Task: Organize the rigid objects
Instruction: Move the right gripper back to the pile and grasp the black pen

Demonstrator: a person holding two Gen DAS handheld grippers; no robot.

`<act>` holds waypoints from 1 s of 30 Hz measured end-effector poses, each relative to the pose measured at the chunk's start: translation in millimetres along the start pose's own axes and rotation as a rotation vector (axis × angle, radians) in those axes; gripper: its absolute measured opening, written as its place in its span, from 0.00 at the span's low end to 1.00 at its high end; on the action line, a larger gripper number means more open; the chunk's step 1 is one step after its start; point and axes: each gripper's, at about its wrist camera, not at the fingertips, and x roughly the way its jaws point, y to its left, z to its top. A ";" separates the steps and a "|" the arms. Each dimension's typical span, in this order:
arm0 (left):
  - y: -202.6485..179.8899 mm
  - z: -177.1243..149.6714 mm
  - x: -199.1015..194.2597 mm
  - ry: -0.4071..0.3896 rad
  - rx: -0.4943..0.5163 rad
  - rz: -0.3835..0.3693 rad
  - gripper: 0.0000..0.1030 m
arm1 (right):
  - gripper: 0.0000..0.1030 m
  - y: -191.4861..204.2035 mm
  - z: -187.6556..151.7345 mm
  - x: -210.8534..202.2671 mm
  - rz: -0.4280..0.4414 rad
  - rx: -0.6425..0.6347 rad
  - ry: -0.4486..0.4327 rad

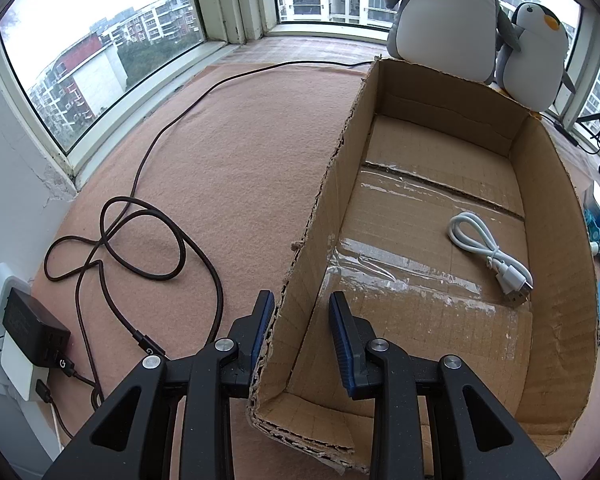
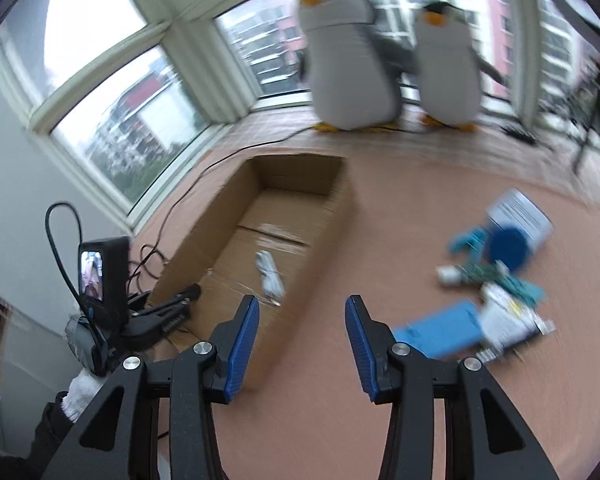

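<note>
Beside the pile (image 2: 496,280), right gripper (image 2: 302,344) is hovering empty, jaws apart; white cable (image 1: 490,254) is lying in cardboard box (image 1: 312,216), left gripper (image 1: 300,328) clamping its wall. Approach squarely.

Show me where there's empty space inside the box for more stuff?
Most of the cardboard box floor is bare: only the white cable lies near its right wall. Outside, right of the box, the blue items crowd the blanket.

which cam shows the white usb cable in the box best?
Left wrist view: the white cable lies sharp and close on the floor of the cardboard box, loop and plug readable. The right wrist view shows it only as a small, motion-blurred white smear inside the box.
</note>
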 end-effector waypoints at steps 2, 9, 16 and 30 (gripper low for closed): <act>0.3 0.2 0.0 -0.001 0.000 0.000 0.30 | 0.40 -20.9 -10.3 -7.4 -0.024 0.056 0.002; 0.2 -0.4 -0.3 -0.001 -0.001 0.000 0.30 | 0.40 -92.1 -45.3 -10.6 -0.101 0.269 0.046; 0.1 -0.5 -0.5 -0.001 -0.001 0.000 0.30 | 0.40 -127.3 -60.6 10.5 -0.020 0.418 0.081; -0.2 -0.6 -0.8 -0.002 -0.001 0.000 0.30 | 0.33 -151.0 -52.7 33.8 0.053 0.542 0.077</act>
